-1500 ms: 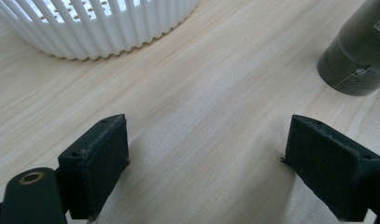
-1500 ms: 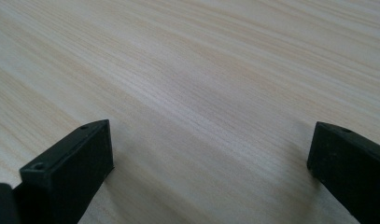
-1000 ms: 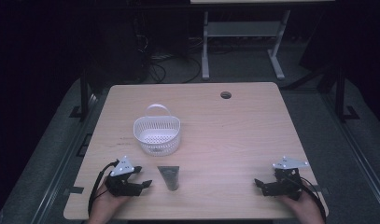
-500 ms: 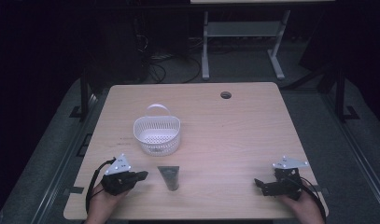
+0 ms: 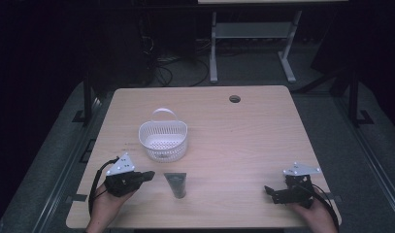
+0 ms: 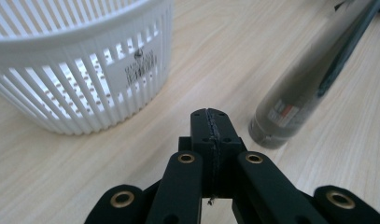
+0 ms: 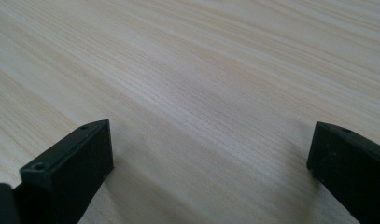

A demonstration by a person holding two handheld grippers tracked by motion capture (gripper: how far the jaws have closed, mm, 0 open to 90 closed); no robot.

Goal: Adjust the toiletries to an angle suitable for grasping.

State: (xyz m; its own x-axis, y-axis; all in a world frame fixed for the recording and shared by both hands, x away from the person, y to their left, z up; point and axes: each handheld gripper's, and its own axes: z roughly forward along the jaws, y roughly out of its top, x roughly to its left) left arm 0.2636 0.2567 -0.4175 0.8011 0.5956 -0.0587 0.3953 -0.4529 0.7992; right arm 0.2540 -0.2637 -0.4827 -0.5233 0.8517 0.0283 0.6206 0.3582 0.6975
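Note:
A white slatted basket (image 5: 163,141) with a handle stands left of the table's middle. In front of it lies a dark grey tube (image 5: 176,184), cap end toward the near edge. My left gripper (image 5: 150,175) hovers just left of the tube, pointing right, shut with nothing between its jaws. In the left gripper view the closed tips (image 6: 211,117) sit between the basket (image 6: 80,60) and the tube (image 6: 295,93), touching neither. My right gripper (image 5: 269,191) rests low at the near right of the table, pointing left. Its jaws (image 7: 211,154) stand wide open over bare wood.
The light wooden table (image 5: 243,141) has a round cable hole (image 5: 235,99) at the far right. A hand holds each gripper at the near edge. Beyond the table are a dark floor, cables and a white desk frame (image 5: 253,43).
My left gripper has risen a little off the table and its jaws have come together with nothing in them. The right gripper, tube and basket have stayed put.

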